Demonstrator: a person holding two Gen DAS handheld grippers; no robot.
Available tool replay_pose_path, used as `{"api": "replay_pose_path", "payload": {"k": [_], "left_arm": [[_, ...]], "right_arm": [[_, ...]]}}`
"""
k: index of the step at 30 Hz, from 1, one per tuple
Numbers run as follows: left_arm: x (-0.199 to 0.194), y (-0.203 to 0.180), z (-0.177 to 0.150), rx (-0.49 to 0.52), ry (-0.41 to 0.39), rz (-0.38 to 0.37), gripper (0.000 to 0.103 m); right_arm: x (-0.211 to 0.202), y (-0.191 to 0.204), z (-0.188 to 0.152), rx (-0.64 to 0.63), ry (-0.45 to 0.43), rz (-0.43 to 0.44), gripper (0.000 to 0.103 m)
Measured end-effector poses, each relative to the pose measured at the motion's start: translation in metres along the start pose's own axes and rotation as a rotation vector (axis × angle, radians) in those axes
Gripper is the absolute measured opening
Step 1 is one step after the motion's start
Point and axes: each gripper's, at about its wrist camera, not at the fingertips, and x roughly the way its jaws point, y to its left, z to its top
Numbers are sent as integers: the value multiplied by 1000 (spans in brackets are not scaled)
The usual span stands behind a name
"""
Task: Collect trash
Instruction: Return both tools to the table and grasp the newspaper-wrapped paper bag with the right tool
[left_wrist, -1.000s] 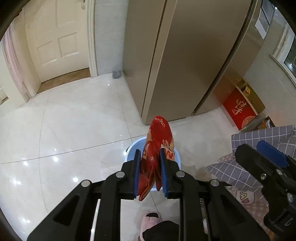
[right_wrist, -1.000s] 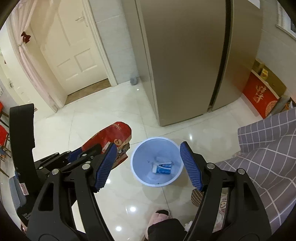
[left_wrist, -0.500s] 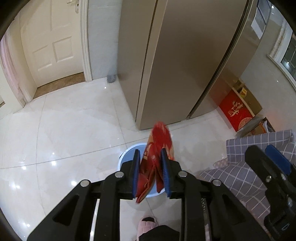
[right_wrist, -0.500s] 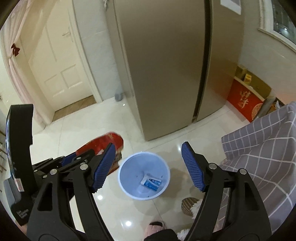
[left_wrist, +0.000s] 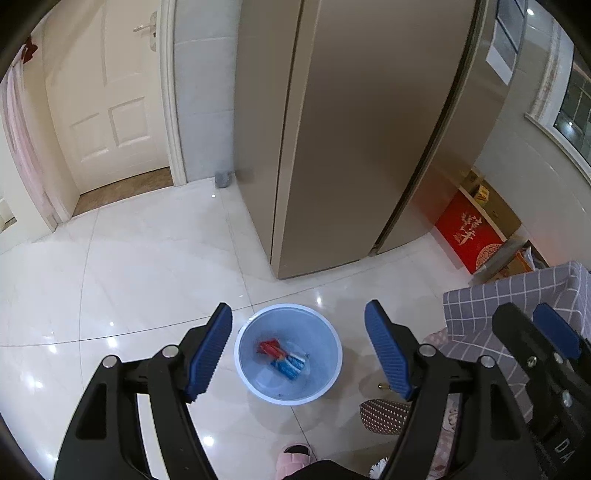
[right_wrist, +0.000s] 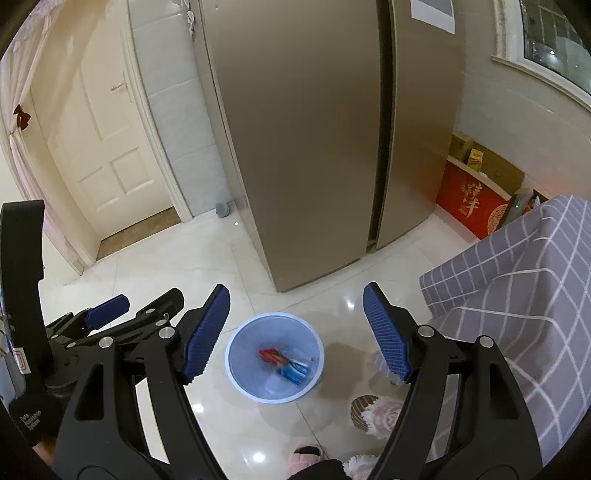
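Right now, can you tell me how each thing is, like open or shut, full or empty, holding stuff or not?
Left gripper: jaws opening, nothing between them.
Right gripper: open, empty.
Blue bin: upright on the floor, no lid, nearly empty.
Red wrapper: lying in the bin.
Blue and white packet: lying in the bin beside the wrapper.
Fridge: doors shut.
White door: shut.

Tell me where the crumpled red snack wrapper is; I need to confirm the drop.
The crumpled red snack wrapper lies inside the round pale-blue plastic bin on the floor, beside a blue-and-white packet, in both wrist views.
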Motion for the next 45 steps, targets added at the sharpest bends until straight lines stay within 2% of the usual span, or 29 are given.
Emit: {"api": "replay_pose_path", "payload": {"k": [4,10,18,25,33,38,45], "left_arm": [[-15,-15,-3,18,-15,-13,73],[-47,-60,-12,75,-48,-59,73],[-92,-153,-42,212,-67,-175,73],[-123,-245,-82,362,-44,-292,73],[-141,-325,-127,519,-7,-377,73],[-146,-358,-135,550,3,-397,73],[-159,-407,-144,633,-42,-442,73]], "right_arm": [[-19,-13,0,16,-17,-18,74],[-58,-48,-7,53,-52,-67,74],[-133,-125,-23,137,-111,-187,76],[-192,-202,-50,208,-128,-315,77],[-232,-277,-88,303,-115,-416,77],[-249,-314,-106,372,-125,-457,77],[-269,-361,-124,468,-143,-505,77]]}}
